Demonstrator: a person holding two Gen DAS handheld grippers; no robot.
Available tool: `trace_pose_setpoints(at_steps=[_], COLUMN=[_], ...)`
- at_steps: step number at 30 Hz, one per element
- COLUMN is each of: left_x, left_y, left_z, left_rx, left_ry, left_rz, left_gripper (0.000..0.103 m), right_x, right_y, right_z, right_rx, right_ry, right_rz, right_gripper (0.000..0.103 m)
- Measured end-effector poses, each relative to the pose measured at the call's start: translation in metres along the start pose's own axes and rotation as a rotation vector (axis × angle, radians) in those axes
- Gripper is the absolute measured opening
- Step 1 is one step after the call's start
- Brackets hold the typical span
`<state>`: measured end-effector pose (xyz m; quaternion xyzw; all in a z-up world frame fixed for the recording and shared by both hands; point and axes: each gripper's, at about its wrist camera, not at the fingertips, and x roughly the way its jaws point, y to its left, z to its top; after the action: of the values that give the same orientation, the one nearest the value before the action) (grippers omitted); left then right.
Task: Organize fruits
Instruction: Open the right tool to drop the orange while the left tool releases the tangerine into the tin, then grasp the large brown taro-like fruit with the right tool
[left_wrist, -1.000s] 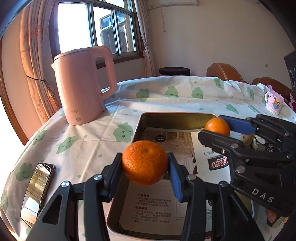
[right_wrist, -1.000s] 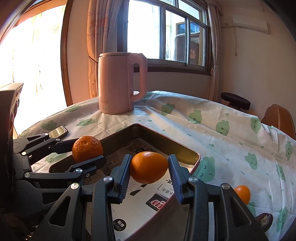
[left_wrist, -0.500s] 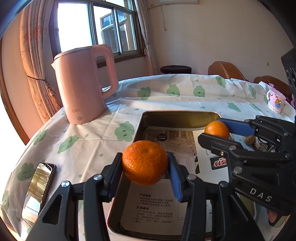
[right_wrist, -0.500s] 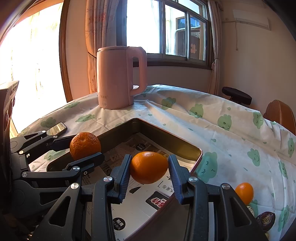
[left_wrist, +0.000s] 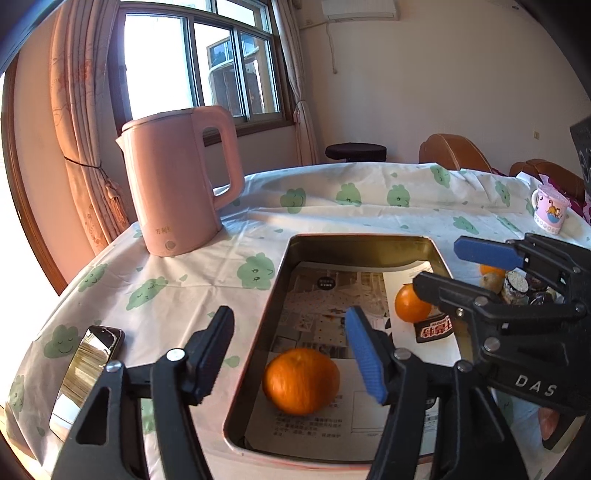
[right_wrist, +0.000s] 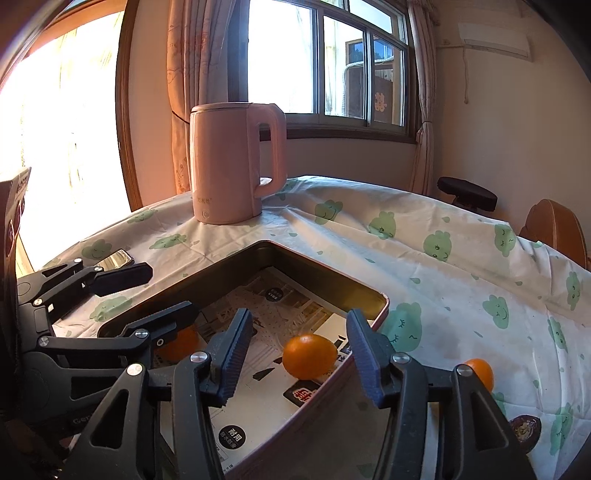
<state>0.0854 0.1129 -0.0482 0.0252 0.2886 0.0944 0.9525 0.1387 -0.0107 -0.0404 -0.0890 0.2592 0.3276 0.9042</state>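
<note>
Sunlight from the window is falling across a desk (left_wrist: 207, 291) that is being covered by a white cloth with green prints, with a pink kettle (left_wrist: 177, 181) standing at its far side and a phone (left_wrist: 86, 373) lying near its left edge. A metal tray (left_wrist: 280, 288), lined with printed paper, is being used as the place for the fruit. The left tool (left_wrist: 291, 354) is being held over the tray's near end with its jaws apart; they have just been opening, and an orange (left_wrist: 301, 380) is lying on the paper just below and between them, no longer pressed by the pads. The right tool (right_wrist: 299, 350) is being held over the tray's right side, its jaws likewise having just been opening, with a second orange (right_wrist: 309, 355) resting on the paper between them, touched by neither pad.

More fruit is waiting outside the tray: a small orange (right_wrist: 480, 373) and a dark round fruit (right_wrist: 524, 426) are lying on the cloth to the right of the right tool. That tool is judged to be the nearer one, so a swing to its right is likely being called for next.
</note>
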Motion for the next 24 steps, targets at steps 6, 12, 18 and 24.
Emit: trace_pose_setpoints(at_steps=[6,12,18,24], left_x=[-0.031,-0.041,-0.031,-0.017], left_y=[-0.026,-0.082,-0.132,-0.147], left_z=[0.003,-0.001,-0.003,-0.003], left_rx=[0.005,0.077,0.135,0.125], left_ry=[-0.083,-0.081,-0.03,0.039], left_rz=[-0.074,-0.182,-0.266,-0.301], left_gripper=[0.09,0.092,0.092,0.089], right_x=[-0.06,-0.112,-0.123,-0.106], right_y=[-0.031,-0.086,-0.115,-0.118], right_z=[-0.018,-0.062,-0.086,-0.091], right_rx=[0.009,0.092,0.15,0.153], right_ry=[-0.051,-0.021,0.048,0.125], right_rz=[-0.089,-0.237,-0.253,-0.214], right_gripper=[0.073,0.08,0.08,0.08])
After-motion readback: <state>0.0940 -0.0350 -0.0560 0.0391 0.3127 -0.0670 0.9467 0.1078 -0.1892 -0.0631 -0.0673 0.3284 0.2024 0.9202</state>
